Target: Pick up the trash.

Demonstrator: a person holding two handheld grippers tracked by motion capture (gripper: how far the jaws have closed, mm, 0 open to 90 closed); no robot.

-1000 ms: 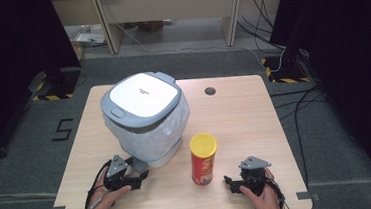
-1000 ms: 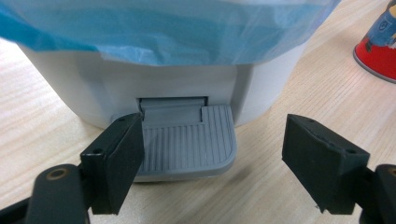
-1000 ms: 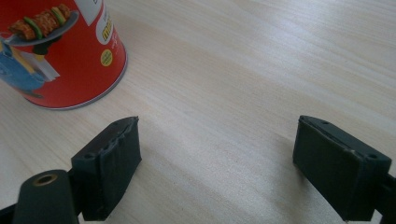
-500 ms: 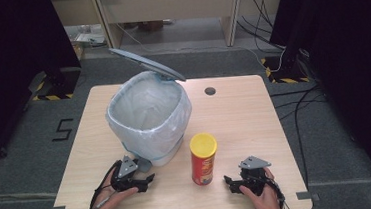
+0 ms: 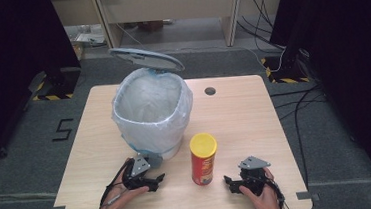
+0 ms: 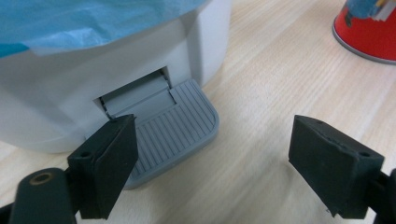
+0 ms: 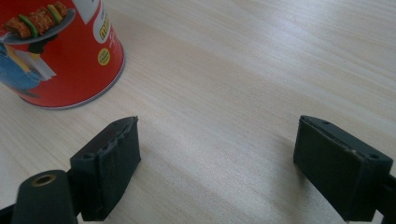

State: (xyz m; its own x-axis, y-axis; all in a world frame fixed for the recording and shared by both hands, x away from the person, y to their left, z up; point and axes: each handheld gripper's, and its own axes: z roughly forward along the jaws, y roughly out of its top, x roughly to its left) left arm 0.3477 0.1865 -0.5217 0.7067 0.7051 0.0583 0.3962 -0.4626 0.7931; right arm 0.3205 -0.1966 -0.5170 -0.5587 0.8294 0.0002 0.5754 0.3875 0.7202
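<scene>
**Bin lid up, both claws empty**

The white plastic pedal bin [image 5: 152, 112], lined with a pale blue bag, stands on the light wooden tabletop [image 5: 244, 115] with its grey lid [image 5: 146, 58] raised behind it. The left claw [image 5: 147, 181] sits just in front of the bin, jaws wide apart and holding nothing, one jaw over the ribbed grey foot pedal [image 6: 180, 126]. The red crisp tube with a yellow cap [image 5: 204, 158] stands upright to the right of the bin. Beyond the tube, the right claw [image 5: 235, 183] rests low, open and empty.
</scene>
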